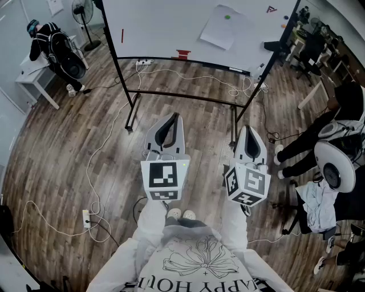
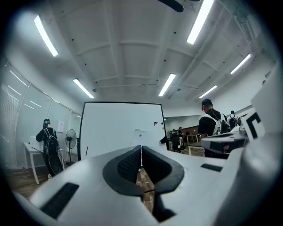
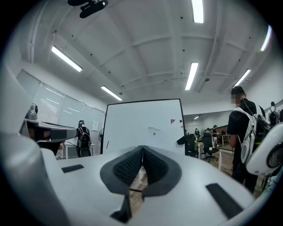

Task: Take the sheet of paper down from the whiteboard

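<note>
Open office vibe: dark wood-plank floor [image 1: 57, 154] with white cables [image 1: 194, 74] snaking everywhere, plus a power strip [image 1: 86, 217]. Standing fan [image 1: 81, 8] and white table [image 1: 35, 85] far left, office chairs [image 1: 311, 54] right, strip lights [image 2: 201, 20] overhead.

Your scene is brightly and evenly lit from above by long ceiling light strips [image 3: 193, 75], which show in both gripper views. Shadows on the wooden floor [image 1: 74, 142] are soft and faint. The whiteboard [image 1: 165, 25] reads almost pure white. All views bend strongly toward the edges. The gripper views have dark corners, and their nearest surfaces look soft.
</note>
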`<action>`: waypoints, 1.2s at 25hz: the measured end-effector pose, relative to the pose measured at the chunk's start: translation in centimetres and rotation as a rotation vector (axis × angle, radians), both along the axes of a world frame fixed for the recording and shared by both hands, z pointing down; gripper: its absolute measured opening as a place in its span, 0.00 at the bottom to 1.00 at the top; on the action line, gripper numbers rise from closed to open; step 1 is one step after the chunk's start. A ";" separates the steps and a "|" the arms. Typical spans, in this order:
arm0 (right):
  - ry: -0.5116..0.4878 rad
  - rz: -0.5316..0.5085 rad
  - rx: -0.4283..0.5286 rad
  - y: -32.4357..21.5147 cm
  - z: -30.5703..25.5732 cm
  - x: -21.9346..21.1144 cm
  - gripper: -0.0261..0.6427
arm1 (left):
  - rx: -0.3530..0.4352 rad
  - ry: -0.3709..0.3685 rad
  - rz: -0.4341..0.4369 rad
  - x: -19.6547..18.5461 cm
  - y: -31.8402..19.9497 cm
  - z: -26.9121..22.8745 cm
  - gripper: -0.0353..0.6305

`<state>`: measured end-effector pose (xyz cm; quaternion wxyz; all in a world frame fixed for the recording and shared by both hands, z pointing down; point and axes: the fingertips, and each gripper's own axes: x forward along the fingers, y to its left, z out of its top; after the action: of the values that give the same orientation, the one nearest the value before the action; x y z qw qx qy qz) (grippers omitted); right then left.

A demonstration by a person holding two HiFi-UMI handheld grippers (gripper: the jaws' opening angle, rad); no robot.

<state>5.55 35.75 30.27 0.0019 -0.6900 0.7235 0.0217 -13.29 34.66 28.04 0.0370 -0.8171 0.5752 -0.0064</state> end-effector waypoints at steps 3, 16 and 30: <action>-0.001 -0.002 0.000 0.0 0.1 -0.2 0.04 | -0.004 -0.001 0.001 0.0 0.0 0.2 0.06; -0.013 -0.006 -0.001 -0.8 0.4 1.1 0.05 | -0.010 -0.011 -0.004 1.1 -0.8 0.5 0.06; -0.010 -0.048 -0.030 -3.4 2.7 2.9 0.05 | -0.047 0.005 -0.051 2.7 -3.0 3.0 0.06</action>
<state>8.47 32.30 32.96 -0.0041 -0.6726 0.7400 0.0073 -10.57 31.66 30.99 0.0159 -0.8029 0.5956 -0.0188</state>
